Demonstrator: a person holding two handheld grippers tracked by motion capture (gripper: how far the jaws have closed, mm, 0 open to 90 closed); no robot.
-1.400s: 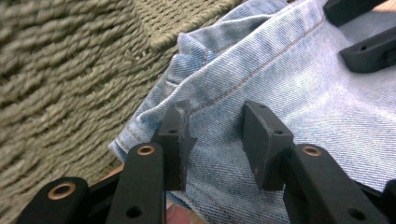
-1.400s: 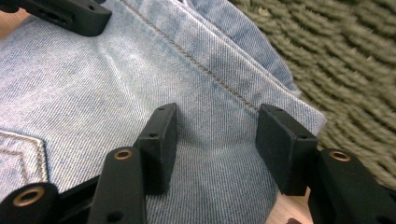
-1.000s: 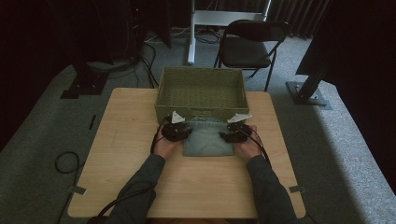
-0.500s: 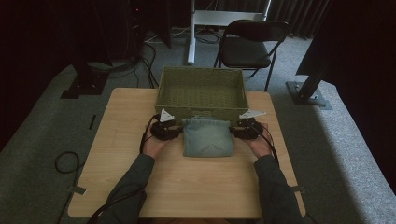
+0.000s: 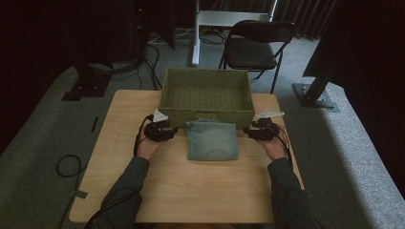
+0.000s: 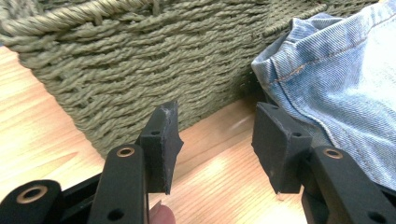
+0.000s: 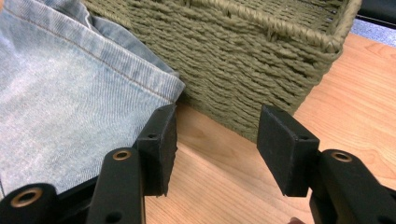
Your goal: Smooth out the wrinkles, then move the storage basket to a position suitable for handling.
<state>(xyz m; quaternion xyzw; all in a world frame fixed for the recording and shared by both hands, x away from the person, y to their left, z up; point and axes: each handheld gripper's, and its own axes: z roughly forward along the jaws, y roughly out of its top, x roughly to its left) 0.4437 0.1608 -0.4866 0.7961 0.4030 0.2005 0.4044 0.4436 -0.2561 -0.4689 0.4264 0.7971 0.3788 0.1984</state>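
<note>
A folded piece of light blue denim point(image 5: 211, 140) lies flat on the wooden table point(image 5: 191, 191), its far edge against the front wall of a green woven basket point(image 5: 207, 72). My left gripper point(image 5: 174, 130) rests just left of the denim, pointing toward it. Its jaws have just been opening, and between them point(image 6: 215, 126) is nothing but bare table, with the basket wall point(image 6: 140, 60) ahead and the denim's corner point(image 6: 336, 74) beside the right jaw. My right gripper point(image 5: 246, 131) sits open just right of the cloth. Its jaws point(image 7: 215, 135) are empty, with the denim's hem point(image 7: 60, 102) by the left one and the basket point(image 7: 252, 60) beyond.
The basket is empty and stands at the table's far edge. Behind the table stands a black folding chair point(image 5: 253, 47). Cables point(image 5: 71, 164) lie on the grey carpet at the left, and a stand base point(image 5: 315, 95) sits at the right.
Both grippers have drawn outward, away from the denim's far corners to its sides. The denim has stayed flat in front of the basket.
</note>
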